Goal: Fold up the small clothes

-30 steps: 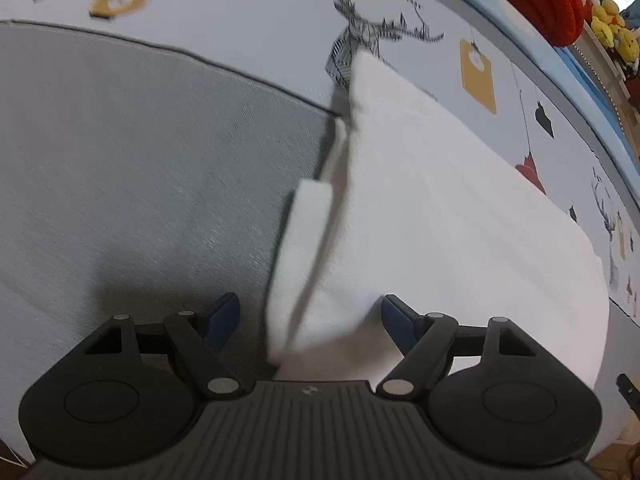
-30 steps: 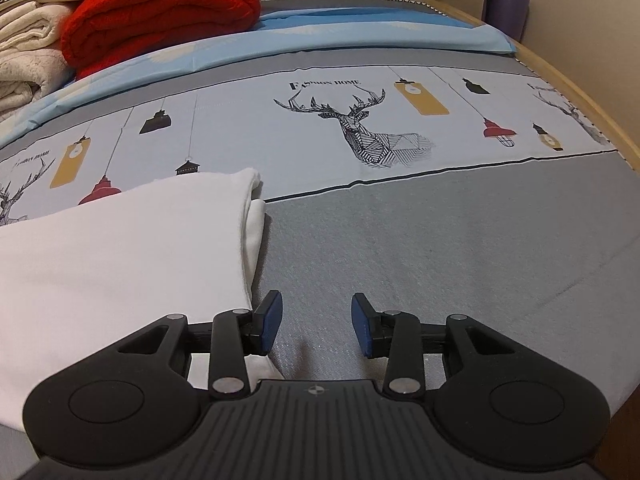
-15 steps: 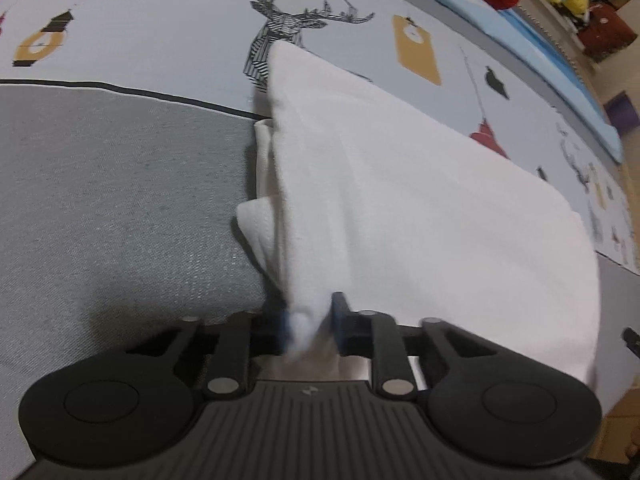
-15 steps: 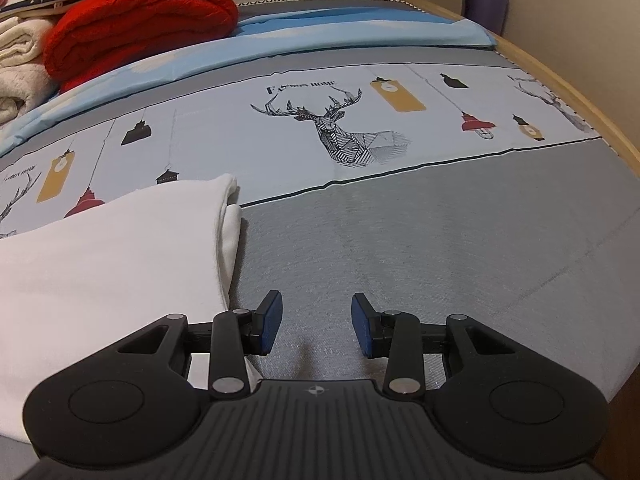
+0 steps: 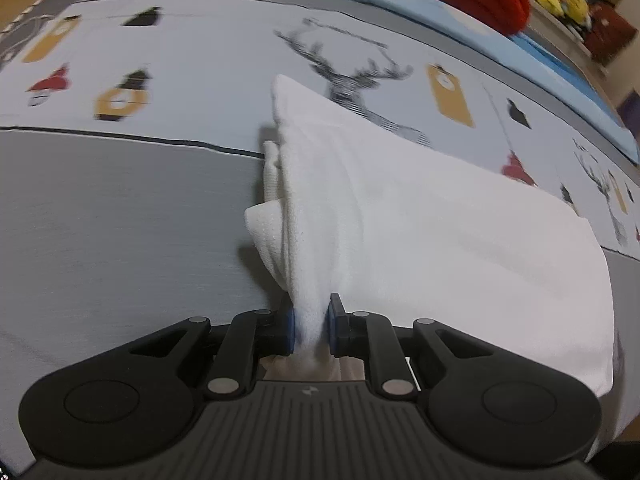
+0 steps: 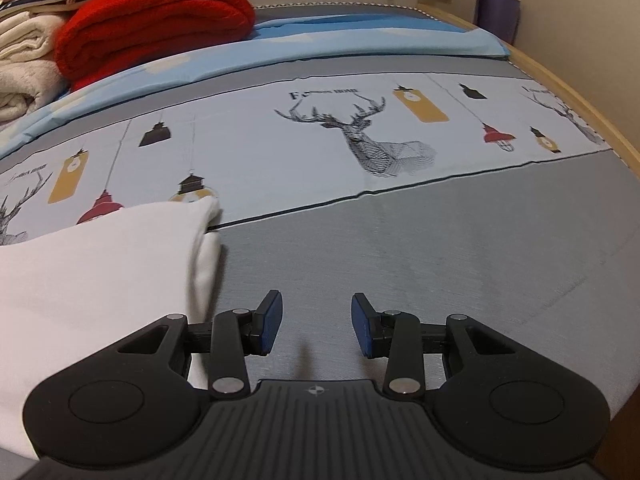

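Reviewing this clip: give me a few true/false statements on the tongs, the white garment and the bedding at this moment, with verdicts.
1. The left tongs pinch a bunched edge of the white garment. True; their jaws are closing on it.
2. The right tongs hold the garment too. False: they are open over bare grey sheet, the garment beside them.
3. A folded red blanket lies at the far end of the bed. True.
4. The garment is blue. False: it is white.
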